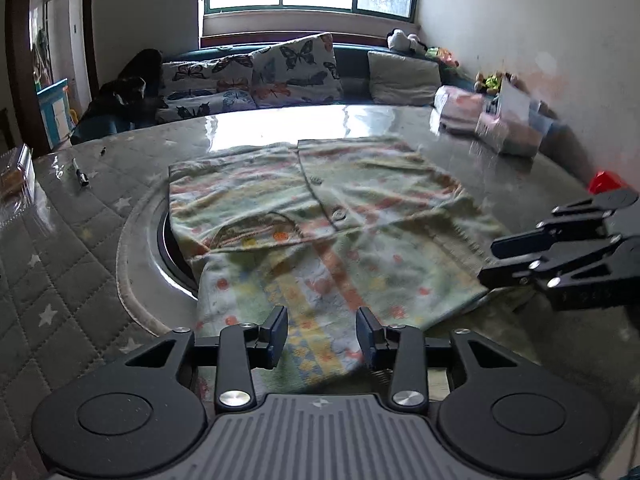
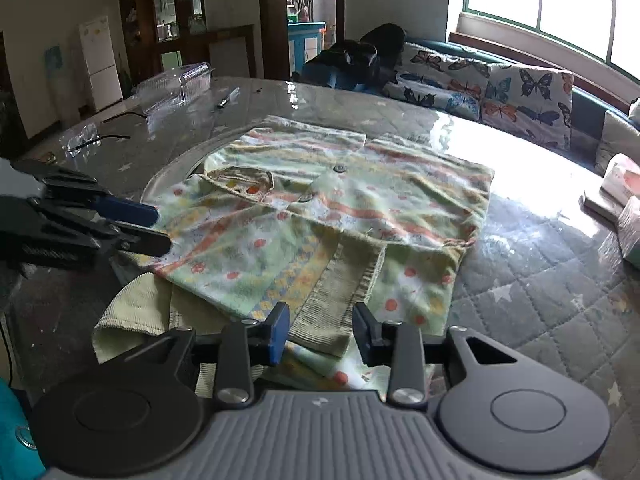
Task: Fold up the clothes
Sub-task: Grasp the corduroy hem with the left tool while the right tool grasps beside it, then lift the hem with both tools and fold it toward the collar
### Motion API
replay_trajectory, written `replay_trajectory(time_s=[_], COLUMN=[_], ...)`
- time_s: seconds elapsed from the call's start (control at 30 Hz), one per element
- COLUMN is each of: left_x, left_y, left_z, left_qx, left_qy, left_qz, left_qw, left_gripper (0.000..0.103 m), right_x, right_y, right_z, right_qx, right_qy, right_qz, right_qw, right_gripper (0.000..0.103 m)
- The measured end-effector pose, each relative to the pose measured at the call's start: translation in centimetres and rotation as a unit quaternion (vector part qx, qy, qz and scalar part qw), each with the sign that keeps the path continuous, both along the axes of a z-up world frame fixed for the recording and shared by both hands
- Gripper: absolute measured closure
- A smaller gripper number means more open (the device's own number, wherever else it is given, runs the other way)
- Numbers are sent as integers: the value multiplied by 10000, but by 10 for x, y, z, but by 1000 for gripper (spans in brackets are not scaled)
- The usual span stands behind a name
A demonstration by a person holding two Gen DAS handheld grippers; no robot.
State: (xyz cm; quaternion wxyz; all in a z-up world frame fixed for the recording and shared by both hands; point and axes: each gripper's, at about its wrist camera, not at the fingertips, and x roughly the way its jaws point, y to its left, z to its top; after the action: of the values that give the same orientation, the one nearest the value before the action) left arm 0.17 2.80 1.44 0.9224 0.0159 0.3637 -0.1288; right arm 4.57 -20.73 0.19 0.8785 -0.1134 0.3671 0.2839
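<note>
A pale green patterned baby garment [image 1: 320, 216] with orange dots and buttons lies flat on the table, partly folded, its sleeves laid over the front. It also shows in the right wrist view [image 2: 340, 216]. My left gripper [image 1: 322, 334] is open, its jaws standing over the garment's near edge. My right gripper [image 2: 322, 332] is open above a ribbed cuff [image 2: 340, 300] at the near edge. Each gripper appears in the other's view: the right one [image 1: 504, 260] at the garment's right side, the left one [image 2: 156, 228] at its left side.
The table [image 1: 60, 280] has a grey quilted star cover under clear plastic, with a round inset [image 1: 140, 248] under the garment. A pen [image 1: 80, 174], a clear plastic box [image 2: 176, 84], glasses [image 2: 86, 138], and packages [image 1: 496, 124] lie on it. A sofa with butterfly cushions [image 1: 292, 72] stands behind.
</note>
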Motion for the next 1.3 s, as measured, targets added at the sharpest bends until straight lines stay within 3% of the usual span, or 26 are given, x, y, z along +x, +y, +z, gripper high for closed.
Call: replay_trajectory(time_s=[0.17, 0.3, 0.5, 0.57, 0.67, 0.73, 1.1, 1.2, 1.27, 1.3], left_x=[-11, -14, -13, -12, -6, -3, 28, 35, 35, 34], left_y=[-3, -7, -11, -12, -14, -11, 6, 5, 6, 7], left_z=[11, 6, -4, -7, -11, -8, 34, 36, 35, 34], left_qx=[-261, -429, -725, -912, -1098, -1271, -1871, -1854, -1798, -1754], left_qy=[375, 947, 1365, 1499, 1669, 1693, 1104, 1077, 1070, 1058], left_qz=[-204, -242, -333, -390, -402, -385, -311, -339, -352, -351], left_qw=[9987, 9943, 9874, 9837, 9790, 9766, 9756, 9761, 9772, 9782], left_gripper=[59, 59, 59, 61, 82, 91, 92, 92, 91, 89], right_x=[-9, -18, -30, -33, -39, -43, -41, -31, -21, -15], right_y=[-5, -10, -13, -12, -11, -10, 6, 16, 20, 22], right_z=[3, 3, 1, -2, -4, -5, -5, -1, 1, 2], right_qx=[-288, -524, -784, -832, -870, -910, -739, -467, -251, -146], right_qy=[-106, -148, -243, -246, -283, -326, -619, -631, -472, -364], right_qz=[177, 321, 617, 700, 856, 1000, 1333, 1312, 1243, 1202], right_qw=[9994, 9980, 9947, 9938, 9921, 9903, 9864, 9882, 9908, 9920], right_gripper=[63, 61, 53, 48, 44, 41, 39, 46, 62, 77])
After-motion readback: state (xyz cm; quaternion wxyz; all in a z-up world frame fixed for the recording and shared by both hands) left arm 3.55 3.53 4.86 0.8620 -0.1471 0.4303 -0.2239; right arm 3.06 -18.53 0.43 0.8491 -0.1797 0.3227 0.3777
